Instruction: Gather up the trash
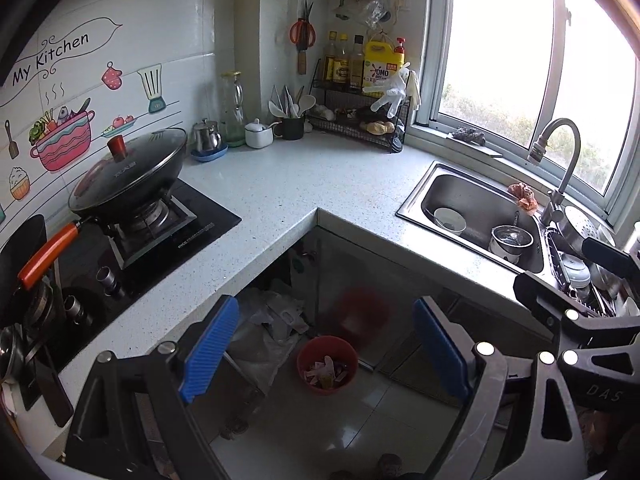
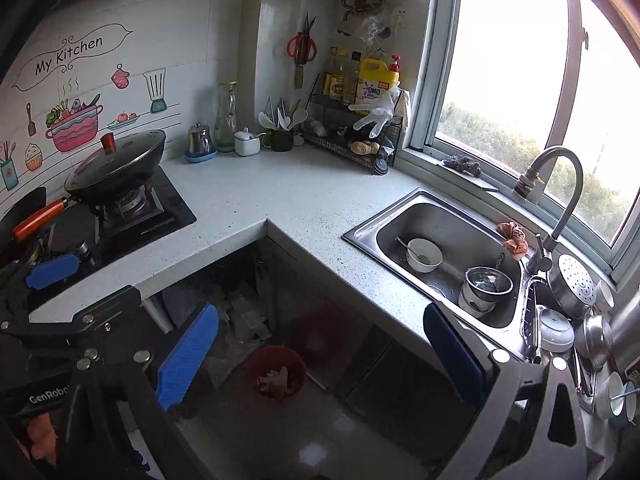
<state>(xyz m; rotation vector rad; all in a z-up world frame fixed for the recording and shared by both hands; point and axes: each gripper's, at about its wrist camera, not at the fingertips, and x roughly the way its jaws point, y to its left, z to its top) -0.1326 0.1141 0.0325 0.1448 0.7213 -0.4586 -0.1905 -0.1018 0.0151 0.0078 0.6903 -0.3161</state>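
A red bin (image 1: pixel 327 365) (image 2: pixel 276 372) with scraps of trash in it stands on the tiled floor in the inner corner of the L-shaped counter. Crumpled plastic bags (image 1: pixel 272 320) (image 2: pixel 240 314) lie under the counter behind it. My left gripper (image 1: pixel 325 350) is open, high above the floor, with the bin showing between its blue pads and nothing held. My right gripper (image 2: pixel 320 356) is open too, and empty. The left gripper's blue pad (image 2: pixel 52 274) shows at the left edge of the right wrist view. An orange crumpled cloth (image 1: pixel 522 196) (image 2: pixel 512 238) sits on the sink's far edge.
The speckled countertop (image 1: pixel 280 184) wraps around the corner. A lidded wok (image 1: pixel 128 176) sits on the hob at the left. The steel sink (image 1: pixel 414 210) at the right holds a bowl and a pot, beside a tap (image 1: pixel 560 152). A bottle rack (image 1: pixel 360 120) stands at the back, stacked dishes (image 2: pixel 560 332) at the far right.
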